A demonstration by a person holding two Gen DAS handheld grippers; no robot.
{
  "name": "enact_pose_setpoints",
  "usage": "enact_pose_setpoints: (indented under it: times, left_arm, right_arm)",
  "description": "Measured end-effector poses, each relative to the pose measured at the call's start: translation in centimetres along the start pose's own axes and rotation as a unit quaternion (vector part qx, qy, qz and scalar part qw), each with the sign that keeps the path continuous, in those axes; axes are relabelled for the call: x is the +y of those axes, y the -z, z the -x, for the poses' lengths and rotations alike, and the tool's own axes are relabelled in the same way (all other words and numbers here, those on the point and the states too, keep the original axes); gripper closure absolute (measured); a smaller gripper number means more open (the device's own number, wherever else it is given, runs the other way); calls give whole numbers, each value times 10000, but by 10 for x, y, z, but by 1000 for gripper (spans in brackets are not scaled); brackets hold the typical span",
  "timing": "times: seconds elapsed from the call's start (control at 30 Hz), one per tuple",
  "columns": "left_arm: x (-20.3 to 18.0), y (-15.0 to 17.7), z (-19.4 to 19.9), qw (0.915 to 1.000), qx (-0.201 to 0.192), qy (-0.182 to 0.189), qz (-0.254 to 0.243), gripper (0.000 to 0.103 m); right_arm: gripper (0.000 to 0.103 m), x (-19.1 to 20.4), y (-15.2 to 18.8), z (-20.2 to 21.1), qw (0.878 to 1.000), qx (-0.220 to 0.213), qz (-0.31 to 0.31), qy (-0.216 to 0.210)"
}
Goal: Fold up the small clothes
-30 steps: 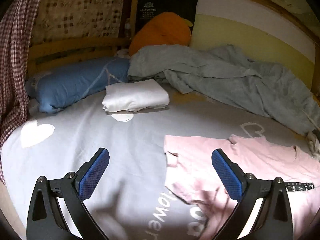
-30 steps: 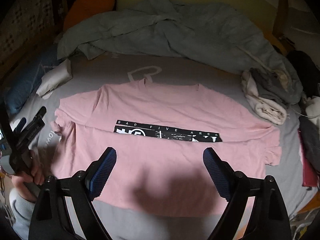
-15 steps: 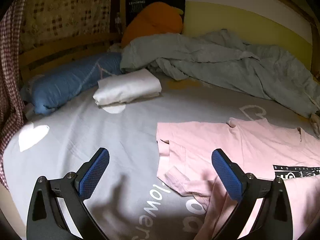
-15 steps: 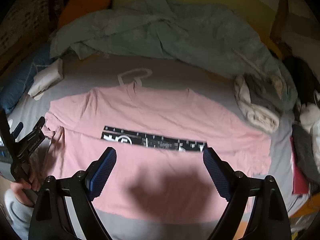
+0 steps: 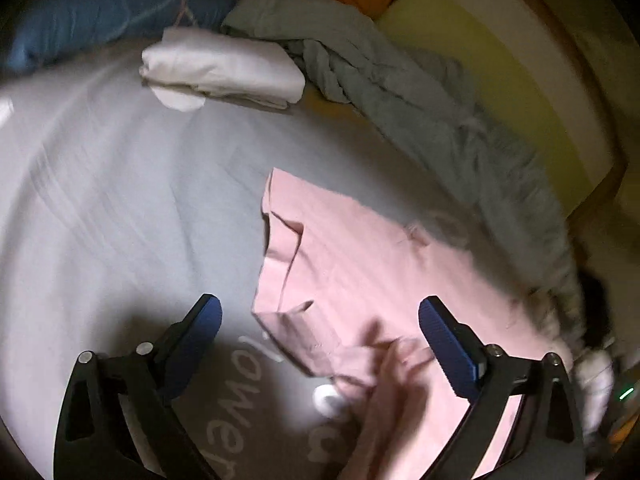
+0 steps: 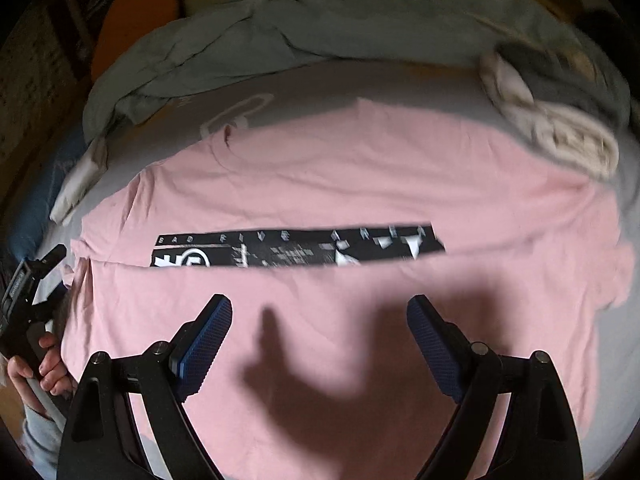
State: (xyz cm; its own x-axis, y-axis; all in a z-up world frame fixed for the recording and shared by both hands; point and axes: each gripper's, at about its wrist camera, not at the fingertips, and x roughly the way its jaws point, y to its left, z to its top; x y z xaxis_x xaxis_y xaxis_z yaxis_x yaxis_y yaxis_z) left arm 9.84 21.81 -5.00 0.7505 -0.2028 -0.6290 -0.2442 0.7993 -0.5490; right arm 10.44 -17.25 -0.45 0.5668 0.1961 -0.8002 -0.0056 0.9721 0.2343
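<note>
The bed (image 5: 100, 208) wears a pale grey sheet printed with white lettering. A pink T-shirt (image 6: 360, 184) lies spread flat across it, folded so that a black printed band shows. Beyond it a grey-green blanket (image 6: 280, 32) lies rumpled (toward the bed's far side), with a folded white garment (image 5: 224, 68) and a blue pillow (image 5: 100, 16) beside it. A cream bundle of clothes (image 6: 560, 136) sits near one sleeve.

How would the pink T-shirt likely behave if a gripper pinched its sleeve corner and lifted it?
The pink T-shirt is probably floppy: its sleeve already lies creased and folded over. It looks thin and light, lying flat on the grey sheet, so it would likely drape and trail rather than hold shape.
</note>
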Motion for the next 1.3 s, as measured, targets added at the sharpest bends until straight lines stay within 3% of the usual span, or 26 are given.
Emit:
enact_pose_setpoints:
  times: [0.07,0.13,0.2,0.27,0.33,0.4,0.47,0.53,0.63,0.7,0.8,0.87,0.9,0.93,1.07,1.17,1.2,1.3]
  left_arm:
    - [7,-4,0,9990,6,298,348,13]
    - [9,-6,-5,9982,85,308,503,24]
    - [5,-7,-9,9991,82,19,414,55]
    - [1,-10,-18,9997,88,-98,229,73]
    - [-5,-19,-31,9998,168,-98,56,76]
    - [-11,-29,-36,9996,225,-100,-139,100]
    - [-23,-35,-26,9996,35,-69,-283,100]
    - [-53,-35,-4,9960,-333,37,-829,100]
    - [-124,-17,20,9752,-557,-26,-2140,100]
    - [-168,3,20,9596,-440,-22,-2779,100]
    - [-200,32,-13,9486,130,119,-3160,98]
    - [-205,52,-48,9360,519,-352,-3463,96]
    - [-201,58,-61,9360,669,-535,-3416,96]
    - [-194,60,-68,9415,805,-497,-3236,94]
    - [-166,56,-35,9647,682,351,-2517,47]
    - [-155,51,11,9644,337,1002,-2423,33]
    - [-151,47,22,9654,185,984,-2407,28]
    - [-144,30,24,9717,-83,330,-2339,27]
  right_arm:
    - [13,-6,8,1,9999,-26,-84,-107]
    - [13,-8,15,5,9998,-132,-71,-150]
    - [13,-6,20,10,9996,-286,9,-78]
    - [13,-3,23,15,9991,-403,131,-43]
    - [13,0,23,17,9986,-448,271,-24]
    - [13,3,24,17,9982,-455,399,56]
    - [13,5,26,17,9967,-490,529,361]
    - [13,3,25,17,9957,-545,561,488]
    - [13,-2,26,17,9957,-526,561,519]
    - [13,-3,27,18,9952,-540,579,576]
    - [13,-9,27,20,9957,-525,485,585]
    - [13,-13,27,24,9960,-555,423,558]
    - [13,-16,25,27,9959,-571,402,583]
    - [13,-19,24,30,9958,-594,383,577]
    - [13,-39,15,51,9945,-871,252,516]
    - [13,-64,1,67,9913,-1110,26,708]
    - [13,-76,-5,74,9894,-1211,-106,794]
    - [13,-118,-15,96,9803,-1506,-563,1145]
